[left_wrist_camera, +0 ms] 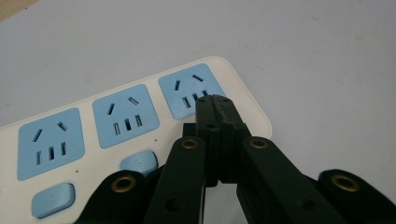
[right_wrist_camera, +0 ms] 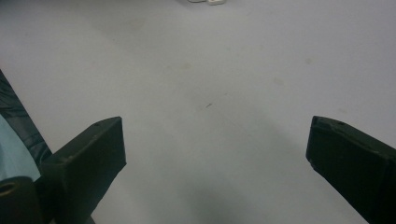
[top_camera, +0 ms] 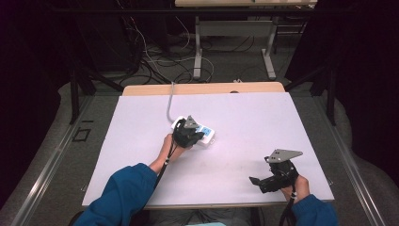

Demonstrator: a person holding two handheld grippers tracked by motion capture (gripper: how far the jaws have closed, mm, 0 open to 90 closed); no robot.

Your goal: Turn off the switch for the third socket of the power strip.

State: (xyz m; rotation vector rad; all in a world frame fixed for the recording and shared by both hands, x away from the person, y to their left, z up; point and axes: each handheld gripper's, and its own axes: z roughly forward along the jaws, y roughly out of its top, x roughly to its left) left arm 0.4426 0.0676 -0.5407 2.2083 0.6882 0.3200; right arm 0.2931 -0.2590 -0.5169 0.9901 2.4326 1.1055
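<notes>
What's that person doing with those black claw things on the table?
A person holds a black two-jaw gripper in each hand. The left gripper, jaws shut together, has its tips over the end socket of a white power strip with blue sockets lying on the white table. The right gripper waits near the table's front edge, jaws wide open with nothing between them.

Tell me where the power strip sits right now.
In the high view the power strip lies mid-table, left of centre on the white sheet, directly under the left gripper, whose closed tips rest over its end socket; the right gripper is far off.
</notes>
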